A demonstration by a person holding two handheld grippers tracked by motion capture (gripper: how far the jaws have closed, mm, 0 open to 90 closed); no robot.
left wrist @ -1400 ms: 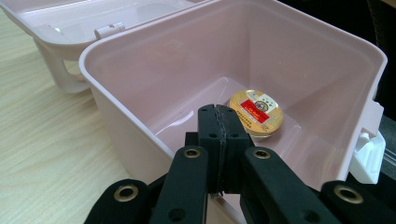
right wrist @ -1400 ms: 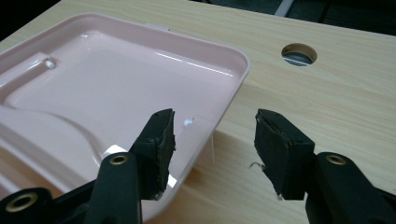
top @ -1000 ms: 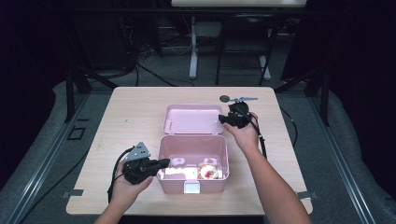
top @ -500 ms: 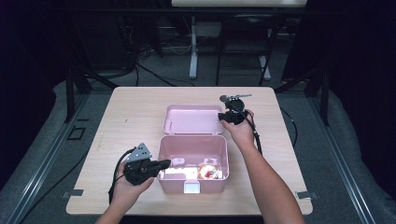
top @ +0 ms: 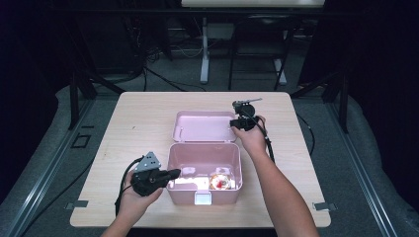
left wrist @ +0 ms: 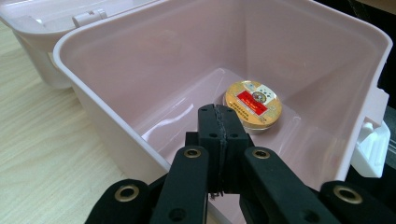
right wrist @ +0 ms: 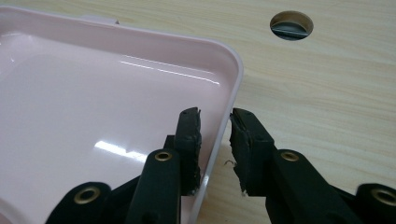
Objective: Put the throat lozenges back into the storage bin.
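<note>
A pink plastic box (top: 205, 144) stands open on the table, its lid (top: 202, 126) lying flat behind it. Inside rests a round gold tin (top: 221, 181) with a red label, seen on the box's floor (left wrist: 253, 103). My left gripper (top: 175, 174) is shut with nothing in it; its tips (left wrist: 218, 112) reach over the box's left wall (left wrist: 187, 56). My right gripper (top: 232, 123) straddles the lid's right rim: one jaw inside the lid (right wrist: 93, 93), one outside. Its jaws (right wrist: 215, 116) have just been closing, and a gap still shows beside the rim.
A white latch (top: 202, 198) sits on the box's front wall, also seen at the right (left wrist: 371, 144). A round cable hole (right wrist: 291, 24) lies in the wooden table beyond the lid. Bare tabletop (top: 138, 128) spreads left of the box.
My right gripper has shifted slightly left onto the lid's right edge and its jaws have narrowed. The left gripper and the box have stayed put.
</note>
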